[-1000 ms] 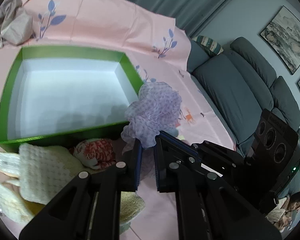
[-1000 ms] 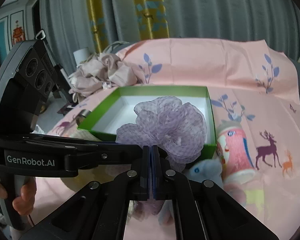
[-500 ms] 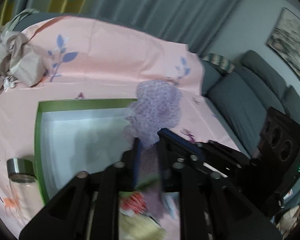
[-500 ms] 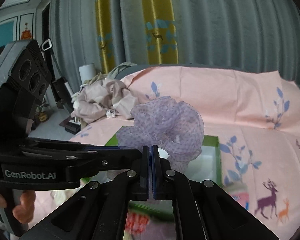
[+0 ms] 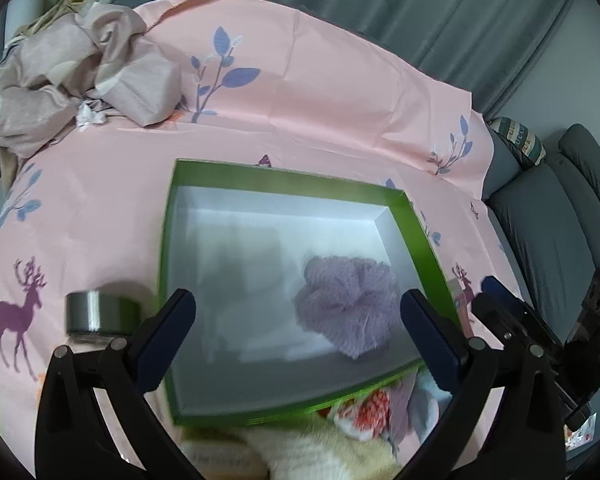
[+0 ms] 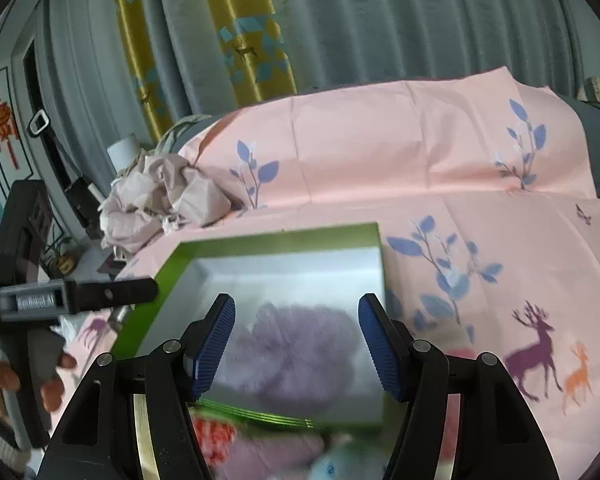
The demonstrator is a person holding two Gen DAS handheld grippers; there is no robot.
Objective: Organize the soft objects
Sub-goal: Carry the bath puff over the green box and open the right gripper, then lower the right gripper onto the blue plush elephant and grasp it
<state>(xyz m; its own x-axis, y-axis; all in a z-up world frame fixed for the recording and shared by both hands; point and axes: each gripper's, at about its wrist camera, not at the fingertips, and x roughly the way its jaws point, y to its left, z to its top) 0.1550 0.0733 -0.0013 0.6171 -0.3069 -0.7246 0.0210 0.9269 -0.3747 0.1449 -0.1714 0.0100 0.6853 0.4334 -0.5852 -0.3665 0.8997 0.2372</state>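
Left wrist view: purple mesh pouf inside the green box

Seen from the left wrist: left tool spread wide, blue pads far apart, holding nothing. Purple mesh pouf lying loose on the white floor of the green box, toward its right wall, touching neither pad. Box resting on the pink sheet printed with blue leaves and deer. Metal-lidded jar just beside the box's left wall. Crumpled beige cloth well apart at the far left. Cream knitted cloth and a red-and-white patterned soft thing bunched against the box's near wall, partly hidden by it. Grey sofa off to the right.

Seen from the right wrist: right tool likewise wide, gripping nothing, hovering above the box with the pouf blurred between and beyond its pads. Left tool's body visible at the left edge, a hand wrapped round its handle. Near items blurred, not told apart.
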